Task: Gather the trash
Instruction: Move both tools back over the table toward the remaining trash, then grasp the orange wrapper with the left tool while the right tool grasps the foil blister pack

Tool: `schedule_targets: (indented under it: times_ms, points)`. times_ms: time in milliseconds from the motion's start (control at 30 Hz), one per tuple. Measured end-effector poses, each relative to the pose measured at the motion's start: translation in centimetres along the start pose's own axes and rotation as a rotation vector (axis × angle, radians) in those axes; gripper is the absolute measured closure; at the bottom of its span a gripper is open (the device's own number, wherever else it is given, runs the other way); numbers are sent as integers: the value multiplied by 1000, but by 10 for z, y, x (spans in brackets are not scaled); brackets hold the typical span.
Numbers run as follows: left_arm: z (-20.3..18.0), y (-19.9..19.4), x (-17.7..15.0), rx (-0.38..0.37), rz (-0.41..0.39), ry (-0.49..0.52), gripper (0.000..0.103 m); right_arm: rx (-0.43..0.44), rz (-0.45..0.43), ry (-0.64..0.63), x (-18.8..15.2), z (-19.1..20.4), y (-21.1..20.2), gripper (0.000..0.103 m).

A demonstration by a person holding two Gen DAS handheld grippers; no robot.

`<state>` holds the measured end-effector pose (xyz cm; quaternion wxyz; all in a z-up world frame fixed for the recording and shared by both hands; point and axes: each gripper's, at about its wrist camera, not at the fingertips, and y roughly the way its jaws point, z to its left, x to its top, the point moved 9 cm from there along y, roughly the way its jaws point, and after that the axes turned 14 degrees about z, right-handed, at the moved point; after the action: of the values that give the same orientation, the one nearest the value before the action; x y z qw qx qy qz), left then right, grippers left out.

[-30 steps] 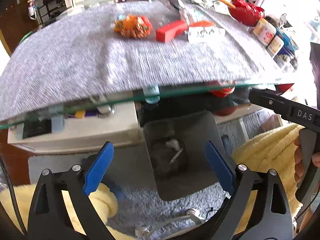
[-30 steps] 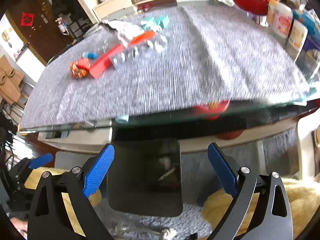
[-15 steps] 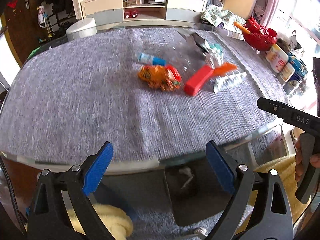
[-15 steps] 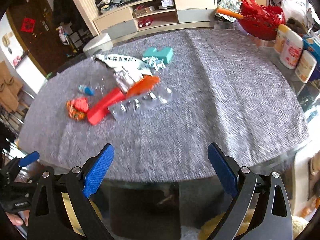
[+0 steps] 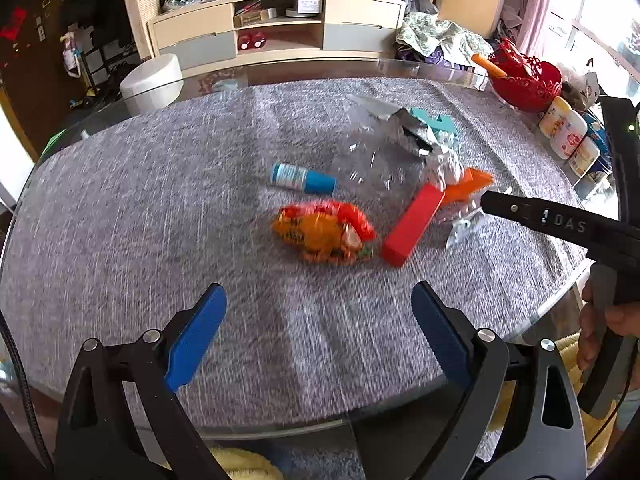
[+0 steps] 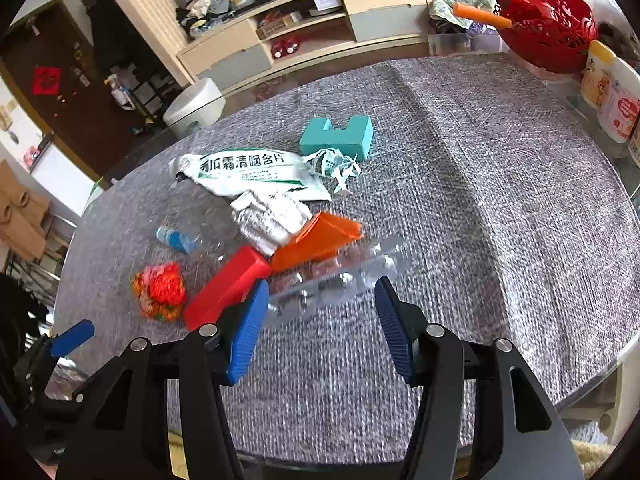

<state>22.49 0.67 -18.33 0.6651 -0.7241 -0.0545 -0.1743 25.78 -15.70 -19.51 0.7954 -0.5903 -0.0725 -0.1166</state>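
Both wide-open, empty: right gripper (image 6: 320, 320) nears the clear plastic blister tray (image 6: 340, 276); at nine o'clock, the red rectangular block (image 6: 224, 288) risks snagging; left gripper (image 5: 318, 336) hovers

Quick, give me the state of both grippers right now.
Left gripper: open, holding nothing, above the table's near edge.
Right gripper: open, holding nothing, fingers either side of the clear blister pack.

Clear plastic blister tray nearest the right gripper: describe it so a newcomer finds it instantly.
On the round table covered with grey woven cloth, find the litter pile near the middle. At its near edge, just beyond the open right gripper, lies the clear plastic blister tray. Unlike the solid red rectangular block and orange triangular wedge it touches, it is see-through with moulded bubbles.
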Motion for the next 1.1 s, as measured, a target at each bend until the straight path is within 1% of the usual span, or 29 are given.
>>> schedule_targets:
  times_ms: [100,300,367,467,533,633,733,800,1000,1100]
  points:
    - [-3,7,9,-8,6,11,14,-4,34,7,1,0,9,48]
    - [-4,25,26,-15,31,17,16,1,50,25,12,1,16,47]
    - [-3,31,31,-17,39,16,18,-4,62,17,15,1,20,47]
    - [-1,40,38,-34,52,8,22,-43,73,-14,18,3,25,47]
    - [4,46,41,-38,61,0,26,-42,77,-31,17,3,24,48]
    - [6,52,46,-55,72,-5,28,-22,88,-39,10,-4,19,50]
    - [3,59,49,-70,84,6,30,-30,89,-50,8,-3,17,51]
    - [0,63,51,-66,78,5,30,-27,88,-51,8,-2,19,53]
    - [0,60,56,-84,61,3,35,-72,77,-68,15,1,21,52]
    - [-3,59,59,-69,48,26,38,-100,82,-91,17,3,22,54]
